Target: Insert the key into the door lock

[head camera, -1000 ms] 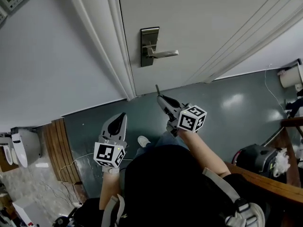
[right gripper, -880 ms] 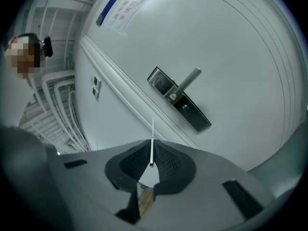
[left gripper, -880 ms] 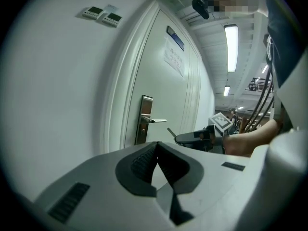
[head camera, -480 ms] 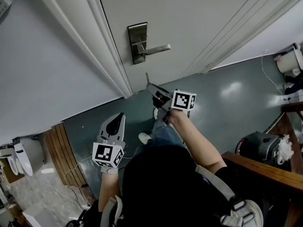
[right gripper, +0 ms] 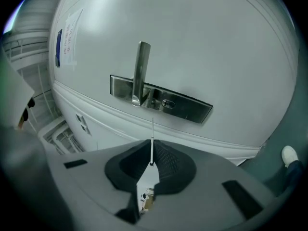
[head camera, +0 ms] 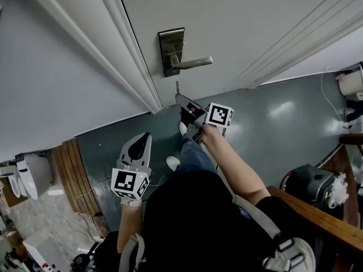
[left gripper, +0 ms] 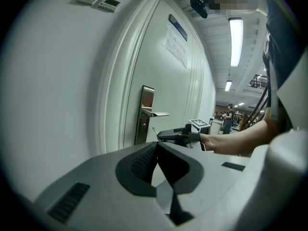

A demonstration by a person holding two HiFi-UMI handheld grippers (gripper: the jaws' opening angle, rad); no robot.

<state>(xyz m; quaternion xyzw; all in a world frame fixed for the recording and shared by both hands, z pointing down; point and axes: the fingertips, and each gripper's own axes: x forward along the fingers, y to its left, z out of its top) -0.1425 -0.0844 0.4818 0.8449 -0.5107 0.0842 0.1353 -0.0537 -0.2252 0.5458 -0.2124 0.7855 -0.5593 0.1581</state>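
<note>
A metal lock plate [head camera: 171,51] with a lever handle [head camera: 193,63] sits on the white door [head camera: 255,16]. My right gripper [head camera: 182,100] is shut on a thin key [head camera: 177,87], whose tip points up at the door a short way below the plate. In the right gripper view the key [right gripper: 152,138] stands out from the shut jaws, apart from the keyhole [right gripper: 167,103] in the plate [right gripper: 187,107], beside the lever [right gripper: 141,71]. My left gripper [head camera: 144,137] hangs lower left, shut on nothing. In its own view [left gripper: 157,147] it faces the plate [left gripper: 144,112] and the right gripper [left gripper: 173,134].
The white door frame moulding [head camera: 122,55] and a grey wall [head camera: 51,78] lie left of the lock. Below is a green floor [head camera: 272,112] with the person's shoe [head camera: 173,163]. A wooden rail [head camera: 317,208] and a dark bag [head camera: 303,183] are at right, wooden slats [head camera: 71,174] at left.
My right gripper has carried the key up and left, closer to the lock plate. The left gripper has stayed low, about where it was.
</note>
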